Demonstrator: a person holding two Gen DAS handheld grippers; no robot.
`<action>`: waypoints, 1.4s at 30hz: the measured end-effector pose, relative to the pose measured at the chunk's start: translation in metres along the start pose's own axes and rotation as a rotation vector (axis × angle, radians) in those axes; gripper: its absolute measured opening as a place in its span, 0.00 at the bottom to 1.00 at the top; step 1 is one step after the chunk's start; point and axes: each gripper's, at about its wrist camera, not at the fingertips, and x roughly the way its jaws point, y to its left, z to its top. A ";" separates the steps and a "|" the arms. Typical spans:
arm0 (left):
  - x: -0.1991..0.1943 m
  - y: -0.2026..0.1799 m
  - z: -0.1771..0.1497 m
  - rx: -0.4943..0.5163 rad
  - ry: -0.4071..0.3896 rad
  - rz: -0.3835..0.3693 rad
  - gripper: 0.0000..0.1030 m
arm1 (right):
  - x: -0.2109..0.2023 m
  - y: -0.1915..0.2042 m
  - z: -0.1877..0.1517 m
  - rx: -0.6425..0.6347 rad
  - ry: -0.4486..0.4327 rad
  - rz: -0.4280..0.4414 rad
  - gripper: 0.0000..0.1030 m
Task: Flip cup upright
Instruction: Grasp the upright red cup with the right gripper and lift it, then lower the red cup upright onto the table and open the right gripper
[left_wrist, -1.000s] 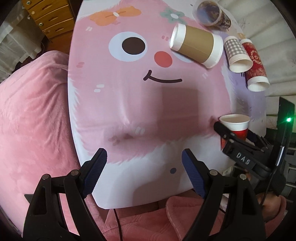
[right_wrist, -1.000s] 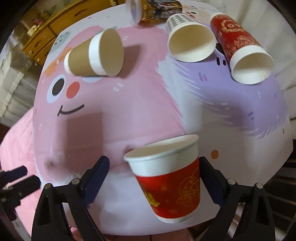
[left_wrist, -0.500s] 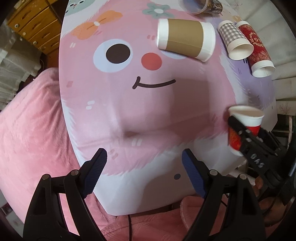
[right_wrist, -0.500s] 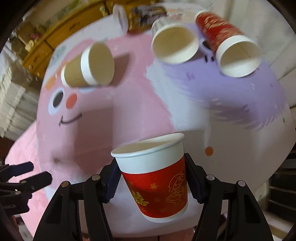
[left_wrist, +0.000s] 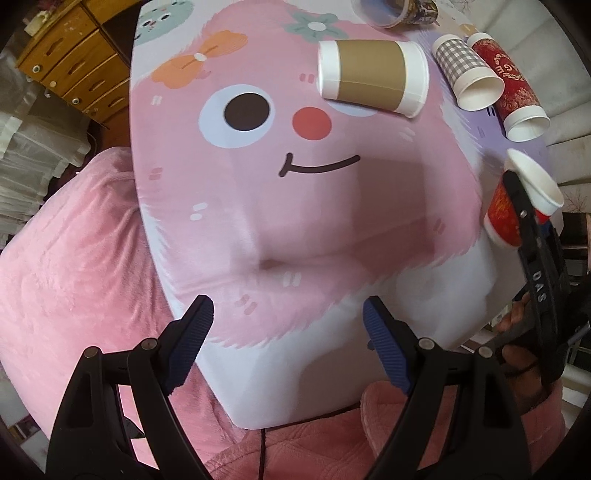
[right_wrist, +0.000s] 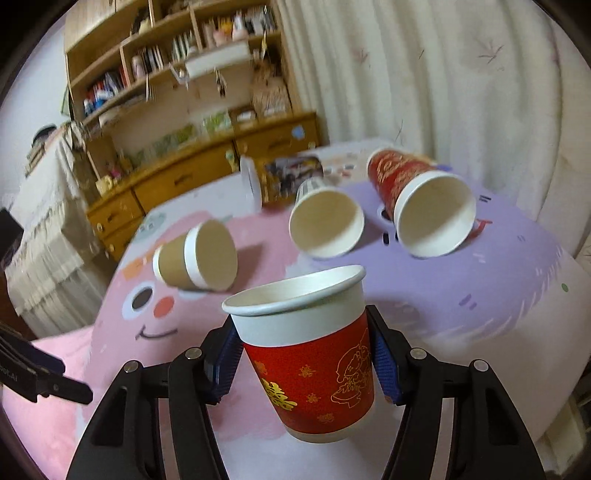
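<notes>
Right claw (right_wrist: 306, 363) clamps the short red-and-white paper cup (right_wrist: 308, 354) mouth-up above the worktop's (right_wrist: 517, 280) near edge, ready for setting down; left claw (left_wrist: 286, 334) waits wide apart, empty.

My left gripper (left_wrist: 284, 347): black arms, ribbed blue pads (left_wrist: 192, 341), silver screws | right gripper (right_wrist: 306, 363): same build, white "DAS" lettering | pink sleeve behind it.
</notes>
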 end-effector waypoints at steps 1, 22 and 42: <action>-0.001 0.001 -0.002 -0.004 -0.001 0.003 0.79 | -0.001 -0.001 0.000 0.011 -0.025 0.004 0.61; -0.008 -0.018 -0.031 -0.045 -0.029 -0.019 0.79 | 0.001 -0.008 -0.042 -0.100 0.030 -0.017 0.62; -0.061 -0.100 -0.068 -0.223 -0.219 -0.013 0.79 | -0.060 -0.063 -0.021 -0.204 0.482 0.174 0.97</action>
